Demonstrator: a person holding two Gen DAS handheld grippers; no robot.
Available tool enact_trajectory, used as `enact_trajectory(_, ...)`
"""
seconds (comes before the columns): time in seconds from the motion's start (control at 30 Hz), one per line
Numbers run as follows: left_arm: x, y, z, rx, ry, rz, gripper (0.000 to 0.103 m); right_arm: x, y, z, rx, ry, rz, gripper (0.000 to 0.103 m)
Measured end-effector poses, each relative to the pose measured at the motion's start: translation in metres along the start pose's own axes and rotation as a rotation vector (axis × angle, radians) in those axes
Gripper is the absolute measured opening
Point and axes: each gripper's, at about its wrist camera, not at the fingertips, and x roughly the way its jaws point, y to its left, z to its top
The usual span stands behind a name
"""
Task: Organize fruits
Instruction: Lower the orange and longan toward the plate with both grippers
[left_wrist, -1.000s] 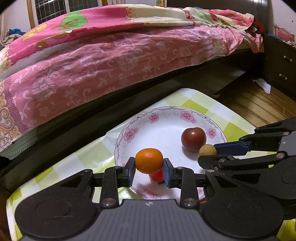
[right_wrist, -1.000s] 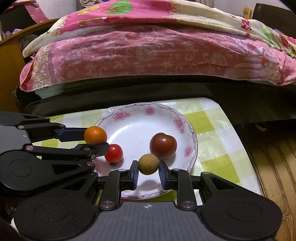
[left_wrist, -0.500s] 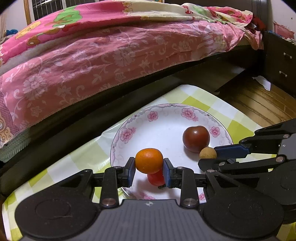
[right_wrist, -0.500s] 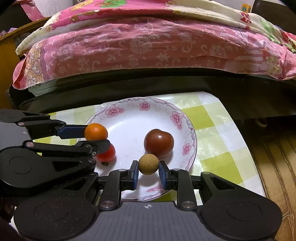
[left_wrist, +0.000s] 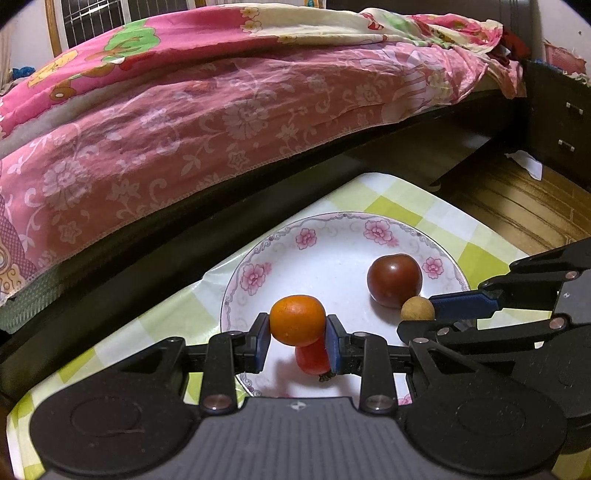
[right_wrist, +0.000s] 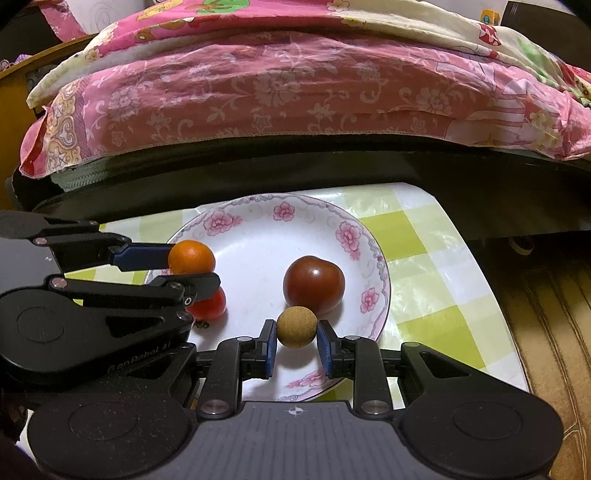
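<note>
A white plate with pink flowers (left_wrist: 314, 254) (right_wrist: 258, 236) lies on a green-and-white checked tablecloth. My left gripper (left_wrist: 297, 328) (right_wrist: 192, 267) is shut on a small orange (left_wrist: 297, 319) (right_wrist: 191, 257) above the plate's near left side. Right under the orange a red cherry tomato (left_wrist: 312, 360) (right_wrist: 208, 304) rests on the plate, partly hidden. My right gripper (right_wrist: 296, 332) (left_wrist: 415, 314) is shut on a small tan round fruit (right_wrist: 296, 326) (left_wrist: 417, 309). Just beyond it a dark red tomato (right_wrist: 314, 284) (left_wrist: 394, 280) sits on the plate.
A bed with a pink floral quilt (left_wrist: 221, 110) (right_wrist: 295, 81) runs close behind the small table (right_wrist: 424, 258). Its dark frame stands against the table's far edge. Wooden floor (left_wrist: 524, 206) and a dark drawer cabinet (left_wrist: 557, 122) lie to the right.
Both grippers, still holding their fruits, have sunk and edged forward over the plate, which now looks closer and larger. The tan fruit has come nearer the dark tomato.
</note>
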Motion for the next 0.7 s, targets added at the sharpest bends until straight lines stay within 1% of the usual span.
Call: enact_trajectory(0.7,0.0021,-0.0019,0.0023,0.007,-0.004,0.005,0.040,0.0032,-0.0023,-0.0015,0.018,0.000,-0.012,0.024)
